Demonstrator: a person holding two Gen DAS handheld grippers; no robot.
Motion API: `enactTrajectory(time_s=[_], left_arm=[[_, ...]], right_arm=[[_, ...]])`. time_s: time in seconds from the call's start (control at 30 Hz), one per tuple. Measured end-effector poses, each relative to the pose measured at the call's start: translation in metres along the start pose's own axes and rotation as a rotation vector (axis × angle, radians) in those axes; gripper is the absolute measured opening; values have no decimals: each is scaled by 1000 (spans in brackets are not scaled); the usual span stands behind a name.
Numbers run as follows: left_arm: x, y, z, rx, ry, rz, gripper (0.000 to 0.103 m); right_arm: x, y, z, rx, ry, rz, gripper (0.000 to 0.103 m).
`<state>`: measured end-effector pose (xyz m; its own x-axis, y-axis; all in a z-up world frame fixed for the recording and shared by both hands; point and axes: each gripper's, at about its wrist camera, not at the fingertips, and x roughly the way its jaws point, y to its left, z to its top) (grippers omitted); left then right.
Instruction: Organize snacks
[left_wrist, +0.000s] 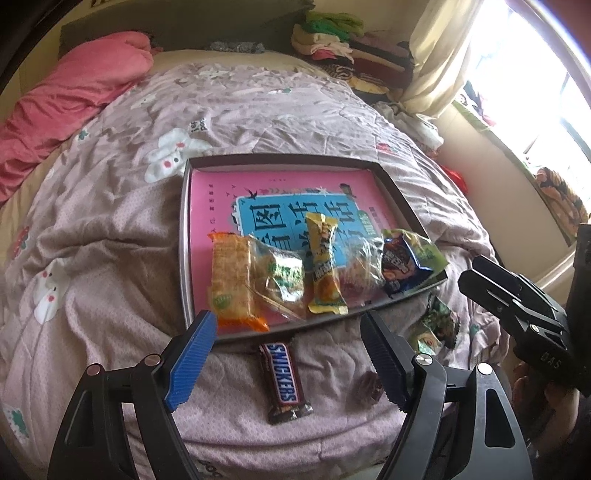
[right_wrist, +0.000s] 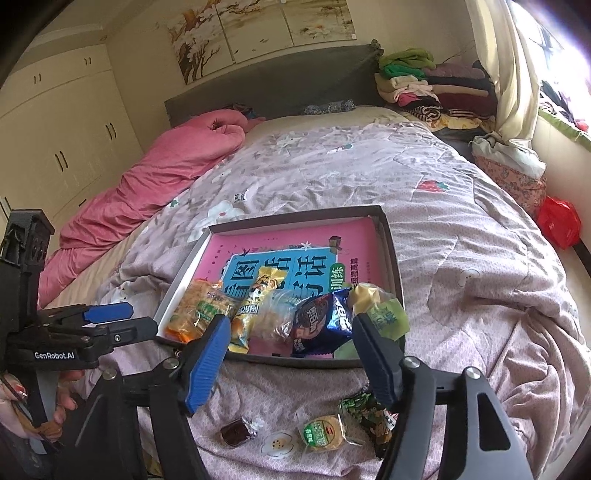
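Note:
A shallow dark-rimmed box (left_wrist: 183, 221) (right_wrist: 394, 258) with a pink book in its bottom lies on the bed. In it lie an orange cracker pack (left_wrist: 231, 280) (right_wrist: 195, 306), a yellow bar (left_wrist: 325, 266) (right_wrist: 258, 302), clear-wrapped snacks (left_wrist: 282, 277) and a dark blue packet (left_wrist: 400, 264) (right_wrist: 321, 321). On the quilt in front lie a Snickers bar (left_wrist: 282, 376), a small dark candy (left_wrist: 369, 387) (right_wrist: 238, 430), a round green-labelled snack (right_wrist: 325, 432) and a green packet (left_wrist: 441, 321) (right_wrist: 365, 410). My left gripper (left_wrist: 288, 332) is open above the Snickers. My right gripper (right_wrist: 290, 332) is open over the box's near edge.
A pink duvet (left_wrist: 62, 107) (right_wrist: 155, 173) lies at the left of the bed. Folded clothes (left_wrist: 354, 48) (right_wrist: 432, 88) are stacked by the headboard. A curtain and window are at the right, wardrobes (right_wrist: 55, 122) at the left.

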<state>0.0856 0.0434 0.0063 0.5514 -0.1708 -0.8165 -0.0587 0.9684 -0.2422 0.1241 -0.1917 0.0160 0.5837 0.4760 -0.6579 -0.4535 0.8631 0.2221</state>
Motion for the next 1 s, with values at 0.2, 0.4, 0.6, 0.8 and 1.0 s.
enactTrajectory(time_s=[0.2,0.4,0.6,0.8,1.0], left_arm=[[3,-1,-7,3,21,22,81],[4,-1,-13,3,33,35,81],[4,2,-20,1,44,45,81],[8,3,-25,-3,71,21,81],[14,1,-30,1,98,16,81]], right_arm=[[-2,1,-6,-4,12,-4,72],[-3,-2,-10,3,18,-10,72],[-4,-2,-13,-5,24,-12,72],[-4,0,-18,-8,38,-11,73],[-3,-2,-22,0,55,-12,74]])
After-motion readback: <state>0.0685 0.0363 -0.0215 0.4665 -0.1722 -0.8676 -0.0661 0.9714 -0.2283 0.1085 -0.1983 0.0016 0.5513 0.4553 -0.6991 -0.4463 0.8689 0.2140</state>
